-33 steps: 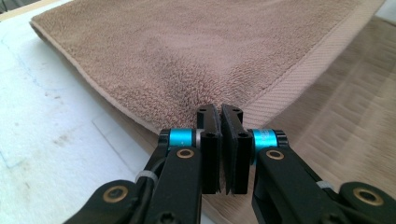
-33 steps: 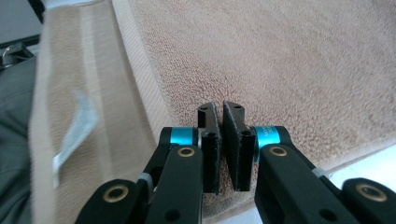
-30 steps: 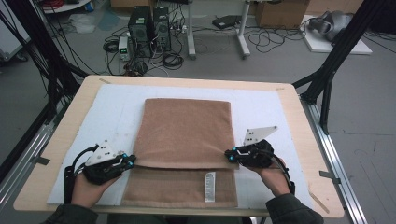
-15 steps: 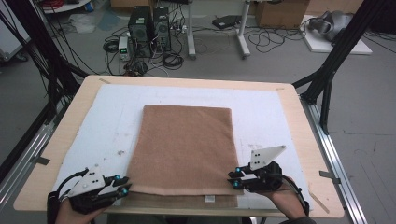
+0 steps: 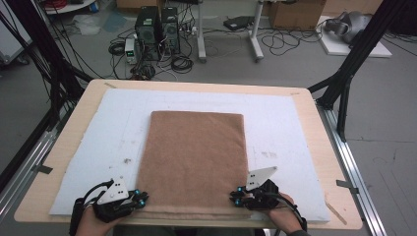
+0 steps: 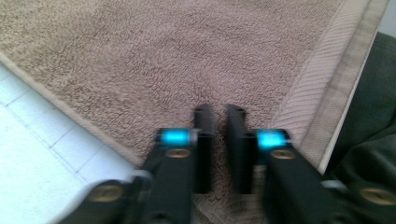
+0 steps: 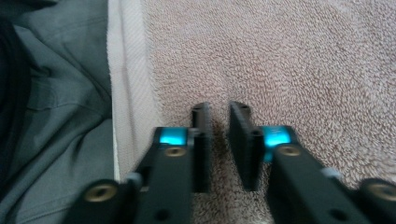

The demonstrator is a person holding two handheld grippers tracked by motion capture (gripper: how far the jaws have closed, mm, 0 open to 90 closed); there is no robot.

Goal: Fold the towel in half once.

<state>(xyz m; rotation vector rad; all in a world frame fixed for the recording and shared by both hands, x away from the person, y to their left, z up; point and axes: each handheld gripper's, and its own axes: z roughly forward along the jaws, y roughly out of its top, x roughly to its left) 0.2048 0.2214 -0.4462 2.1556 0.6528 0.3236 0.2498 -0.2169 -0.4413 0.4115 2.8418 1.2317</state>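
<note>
I see computer towers and cables on the floor beyond my table. The folded brown towel lies on a white mat; my left gripper and right gripper pinch its near corners, having just closed.

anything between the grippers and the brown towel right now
Nothing visible. The left gripper and right gripper sit right at the near corners of the brown towel, jaws nearly shut with terry pinched between them.

Grey floor strewn with cables; computer towers beyond wooden table.
</note>
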